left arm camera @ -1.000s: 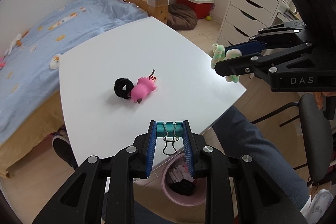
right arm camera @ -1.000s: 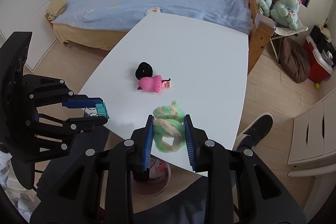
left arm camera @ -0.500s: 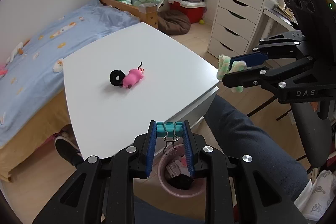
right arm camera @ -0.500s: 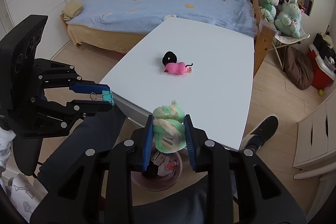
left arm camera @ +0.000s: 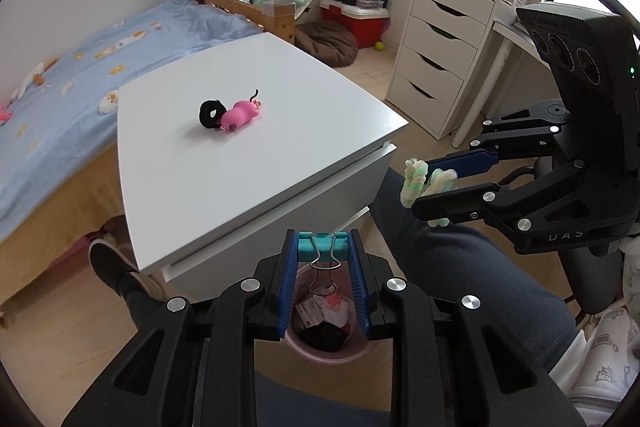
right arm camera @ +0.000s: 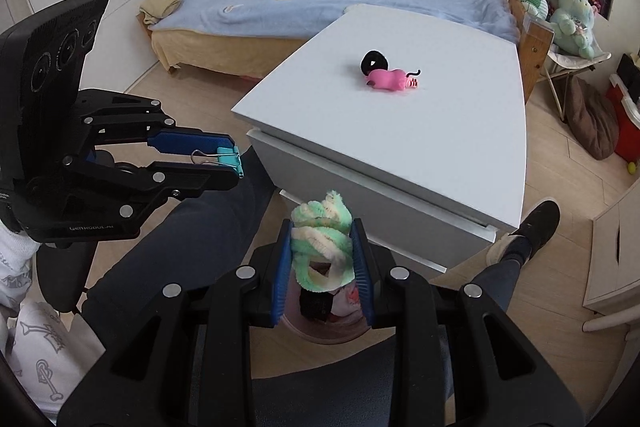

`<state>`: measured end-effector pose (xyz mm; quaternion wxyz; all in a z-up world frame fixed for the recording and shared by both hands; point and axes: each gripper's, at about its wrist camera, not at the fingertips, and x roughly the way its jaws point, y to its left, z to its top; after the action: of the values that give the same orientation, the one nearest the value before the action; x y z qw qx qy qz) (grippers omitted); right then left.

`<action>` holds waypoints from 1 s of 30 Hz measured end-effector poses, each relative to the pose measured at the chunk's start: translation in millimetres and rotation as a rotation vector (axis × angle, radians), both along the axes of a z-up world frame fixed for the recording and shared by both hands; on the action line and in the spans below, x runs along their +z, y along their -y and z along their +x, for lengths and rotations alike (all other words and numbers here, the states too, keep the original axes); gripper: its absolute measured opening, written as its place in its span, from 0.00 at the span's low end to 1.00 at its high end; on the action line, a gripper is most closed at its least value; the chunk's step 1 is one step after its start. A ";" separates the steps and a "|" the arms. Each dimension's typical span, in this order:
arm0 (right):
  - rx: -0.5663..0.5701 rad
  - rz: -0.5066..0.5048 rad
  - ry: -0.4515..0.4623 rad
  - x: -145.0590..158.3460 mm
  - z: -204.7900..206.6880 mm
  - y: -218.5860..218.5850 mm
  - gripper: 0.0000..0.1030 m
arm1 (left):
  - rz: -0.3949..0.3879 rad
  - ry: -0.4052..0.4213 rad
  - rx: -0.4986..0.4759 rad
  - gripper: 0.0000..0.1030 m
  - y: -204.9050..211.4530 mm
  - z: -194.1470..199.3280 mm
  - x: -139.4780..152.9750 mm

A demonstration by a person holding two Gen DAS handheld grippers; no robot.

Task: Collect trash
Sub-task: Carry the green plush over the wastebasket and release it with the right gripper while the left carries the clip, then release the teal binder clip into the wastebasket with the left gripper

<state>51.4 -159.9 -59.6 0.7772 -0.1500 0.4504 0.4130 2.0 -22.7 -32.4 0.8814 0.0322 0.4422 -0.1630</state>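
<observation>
Trash bin (left arm camera: pixel 328 351) (round, pale pink plastic) stands on the wood floor by the near edge of the white table (left arm camera: pixel 256 163), directly below both grippers, with crumpled paper and something dark inside. Table top is smooth, matte, rounded corners. On it, well apart from either gripper: black fuzzy ring (left arm camera: pixel 209 113) touching a pink rubbery pig toy (left arm camera: pixel 239 115).

Right gripper (right arm camera: pixel 322 259) jaws clamped on the fluffy scrunchie (right arm camera: pixel 322 247), a twisted loop of green and cream chenille, squeezed between the 2 blue ribbed pads and bulging past the tips; it hangs over the bin mouth.

Left gripper (left arm camera: pixel 322 267) jaws closed on a teal binder clip (left arm camera: pixel 322 250), small, hard body right at the fingertips, wire handles pointing back between the pads, also above the bin.
</observation>
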 end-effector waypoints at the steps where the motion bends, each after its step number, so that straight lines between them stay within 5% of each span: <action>1: 0.002 0.002 -0.003 -0.8 -1.1 -0.3 0.28 | -0.002 0.001 0.003 0.24 -1.1 -0.9 0.3; 3: 0.011 0.003 -0.008 -2.0 -3.1 -1.3 0.31 | -0.005 0.004 0.006 0.24 -2.3 -2.1 1.6; 6: 0.004 0.001 0.002 -2.6 -4.1 -1.6 0.78 | -0.005 0.009 0.008 0.24 -3.5 -2.9 3.5; 9: -0.023 -0.010 0.015 -3.1 -1.6 0.4 0.89 | -0.005 0.007 0.007 0.24 -3.5 -3.2 3.1; 30: -0.118 0.010 0.048 7.3 5.4 26.3 0.94 | -0.023 -0.017 -0.043 0.24 15.1 -4.7 1.0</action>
<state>56.8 -186.2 -52.3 0.8116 -0.1289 0.4376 0.3649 -2.7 -37.7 -31.5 0.8741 0.0302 0.4471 -0.1874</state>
